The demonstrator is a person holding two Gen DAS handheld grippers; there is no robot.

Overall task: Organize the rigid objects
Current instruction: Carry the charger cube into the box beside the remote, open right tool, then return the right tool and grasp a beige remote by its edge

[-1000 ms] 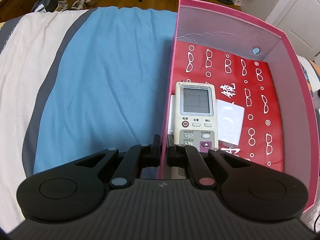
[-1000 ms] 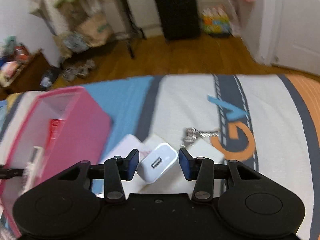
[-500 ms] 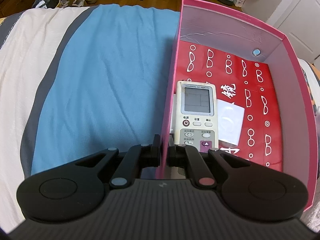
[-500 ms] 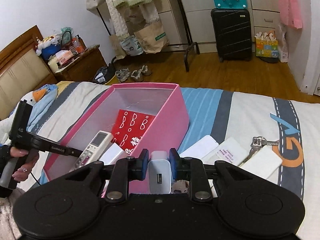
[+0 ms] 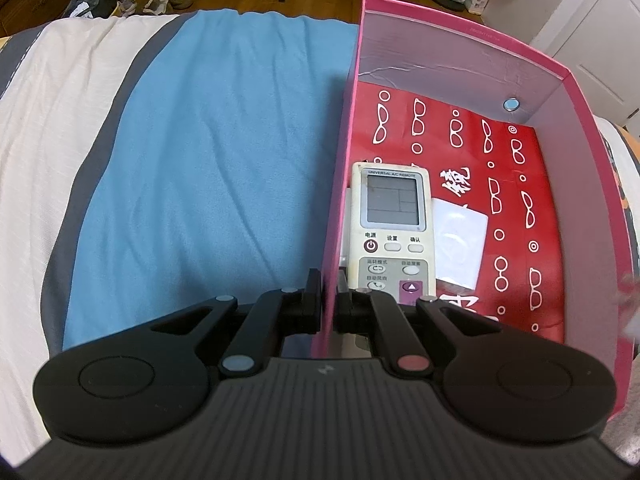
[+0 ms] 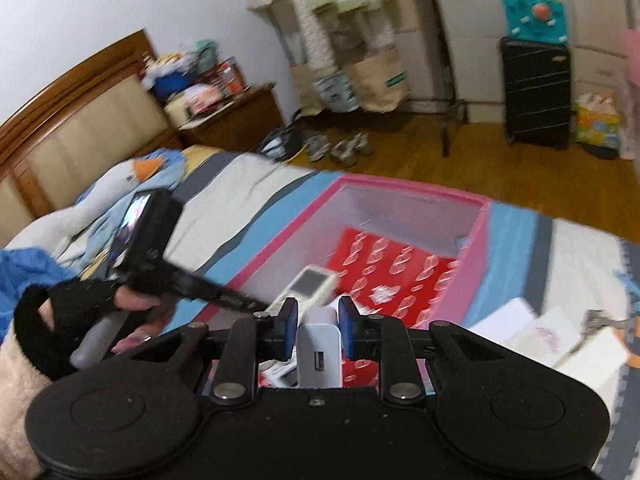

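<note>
A pink box (image 5: 460,24) sits on the bed with a cream air-conditioner remote (image 5: 390,232), a red glasses-print packet (image 5: 516,184) and a white sachet (image 5: 460,240) inside. My left gripper (image 5: 328,304) is shut on the box's left wall, one finger on either side. In the right wrist view my right gripper (image 6: 319,316) is shut on a white USB charger (image 6: 320,344), held in the air above the near end of the pink box (image 6: 476,256), just short of the remote (image 6: 308,286). A gloved hand (image 6: 80,304) holds the left gripper at the box's edge.
On the bed to the right of the box lie white cards (image 6: 504,320), a white slab (image 6: 592,356) and keys (image 6: 596,318). A penguin plush (image 6: 120,184) lies near the headboard. Beyond the bed's far edge are wooden floor, shoes and a black suitcase (image 6: 536,92).
My right gripper closed on the charger, lifted it off the bed and carried it left over the pink box. The left gripper stayed clamped on the box wall.
</note>
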